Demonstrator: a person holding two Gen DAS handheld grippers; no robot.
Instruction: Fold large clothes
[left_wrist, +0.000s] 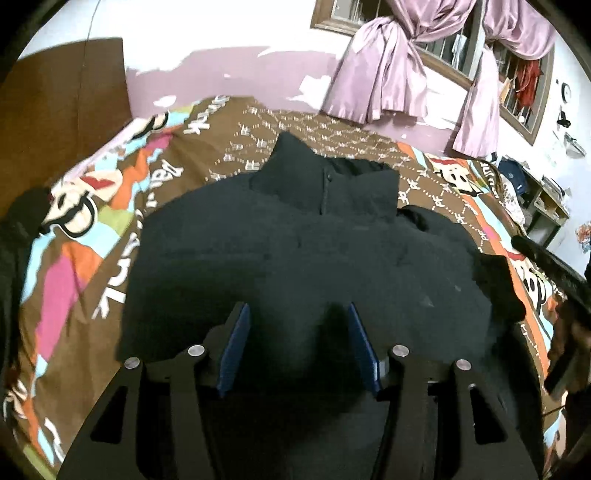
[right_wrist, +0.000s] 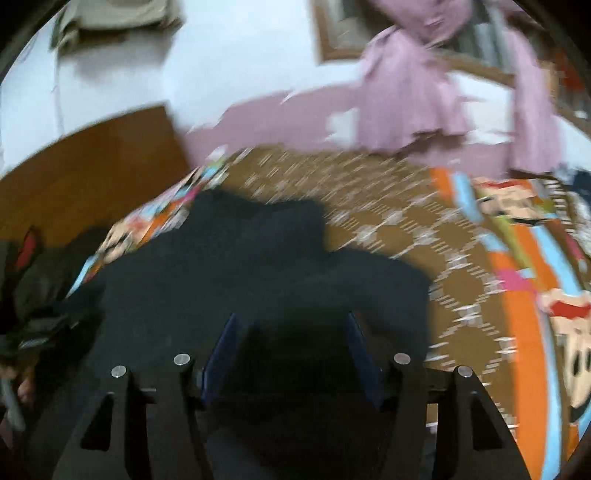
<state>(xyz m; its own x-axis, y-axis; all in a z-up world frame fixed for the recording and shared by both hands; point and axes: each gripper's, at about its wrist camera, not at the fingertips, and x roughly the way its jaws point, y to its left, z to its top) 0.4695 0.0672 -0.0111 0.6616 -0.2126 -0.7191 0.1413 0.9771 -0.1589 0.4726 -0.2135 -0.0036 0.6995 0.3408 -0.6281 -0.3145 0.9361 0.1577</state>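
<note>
Spread wide above dark jacket (left_wrist: 306, 251) on patterned bed (left_wrist: 74, 258): left gripper (left_wrist: 299, 314), right gripper (right_wrist: 290, 325). Risk of pinching only the top layer, dragging the fold askew.

One black jacket (left_wrist: 314, 251), two curtains (left_wrist: 380, 74)

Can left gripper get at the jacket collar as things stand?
Probably yes: the left gripper is open over the black jacket, and nothing lies between its fingers and the collar.

Both tools spread wide
Left tool (left_wrist: 297, 347) and right tool (right_wrist: 290, 358) point forward, blue pads (left_wrist: 236, 350) apart, gripping nothing.
</note>
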